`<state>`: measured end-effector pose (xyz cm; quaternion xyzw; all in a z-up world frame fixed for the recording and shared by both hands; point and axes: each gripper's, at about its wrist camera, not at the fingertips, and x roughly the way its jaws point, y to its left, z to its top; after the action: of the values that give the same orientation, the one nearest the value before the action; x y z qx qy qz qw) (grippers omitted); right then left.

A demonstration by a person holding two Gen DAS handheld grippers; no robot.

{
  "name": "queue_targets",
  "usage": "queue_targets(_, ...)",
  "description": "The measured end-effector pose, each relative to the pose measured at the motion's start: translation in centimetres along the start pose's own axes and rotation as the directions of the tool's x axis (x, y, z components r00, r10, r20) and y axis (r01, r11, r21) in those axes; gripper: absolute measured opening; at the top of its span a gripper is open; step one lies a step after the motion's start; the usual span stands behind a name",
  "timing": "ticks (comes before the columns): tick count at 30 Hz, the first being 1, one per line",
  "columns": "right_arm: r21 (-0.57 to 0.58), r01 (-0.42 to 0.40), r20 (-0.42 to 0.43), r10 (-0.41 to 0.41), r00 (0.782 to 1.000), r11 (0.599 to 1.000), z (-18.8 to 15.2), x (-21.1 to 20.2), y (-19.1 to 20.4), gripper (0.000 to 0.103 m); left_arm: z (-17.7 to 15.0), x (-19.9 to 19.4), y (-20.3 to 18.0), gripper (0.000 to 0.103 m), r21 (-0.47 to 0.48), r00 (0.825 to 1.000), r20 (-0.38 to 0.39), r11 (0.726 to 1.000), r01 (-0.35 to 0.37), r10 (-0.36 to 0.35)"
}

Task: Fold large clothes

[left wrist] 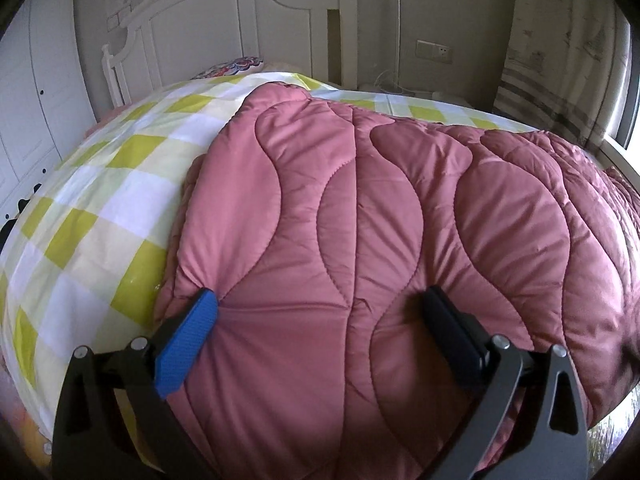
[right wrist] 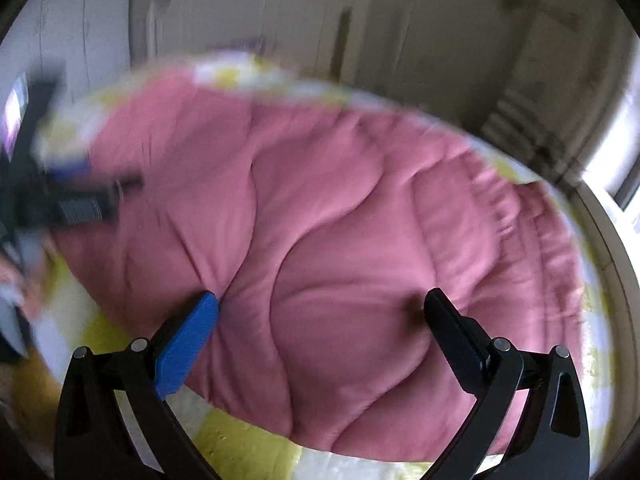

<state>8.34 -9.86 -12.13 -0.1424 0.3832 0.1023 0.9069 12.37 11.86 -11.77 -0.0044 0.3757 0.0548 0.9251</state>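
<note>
A pink quilted comforter [left wrist: 380, 220] lies folded on a bed with a green and white checked sheet [left wrist: 100, 208]. My left gripper [left wrist: 320, 304] is open, its blue and black fingers wide apart, pressing on the comforter's near edge. In the right wrist view, which is blurred, the same comforter [right wrist: 320, 220] fills the middle. My right gripper [right wrist: 320, 304] is open just above or on the comforter, nothing between its fingers. The left gripper [right wrist: 80, 200] shows at the comforter's left edge in that view.
A white headboard [left wrist: 224, 28] and a patterned pillow [left wrist: 236, 66] are at the far end. A white wardrobe [left wrist: 32, 92] stands left. A curtain [left wrist: 560, 60] and a bright window are on the right, next to the bed's edge.
</note>
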Motion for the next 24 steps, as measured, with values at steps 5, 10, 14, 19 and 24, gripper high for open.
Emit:
queue_targets(5,0.098,-0.009,-0.01,0.01,1.0,0.995,-0.9,-1.6,-5.0,0.098,-0.2,-0.2,-0.2,0.101,0.008,1.0,0.001,1.0,0.006,-0.006)
queue_targets(10,0.343,0.091,0.02,-0.105,0.994,0.935,-5.1,-5.4,-13.3,0.098,-0.2,-0.3,-0.1,0.101,0.005,1.0,0.008,1.0,0.007,-0.007)
queue_targets(14,0.6,-0.028,0.071,-0.018,0.997,0.8,-10.5,-8.8,-19.7,0.098,-0.3,-0.4,-0.2,0.101,0.004,1.0,0.013,1.0,0.006,-0.006)
queue_targets(19,0.614,-0.198,0.071,0.197,0.978,0.764,-13.6,-8.4,-18.5,0.098,-0.3,-0.4,0.0,0.101,0.005,1.0,0.016,1.0,0.008,-0.008)
queue_targets(24,0.635,-0.295,0.098,0.304,0.948,0.714,-12.0,-5.4,-15.7,0.098,-0.4,-0.4,-0.1,0.101,0.007,1.0,0.015,1.0,0.006,-0.006)
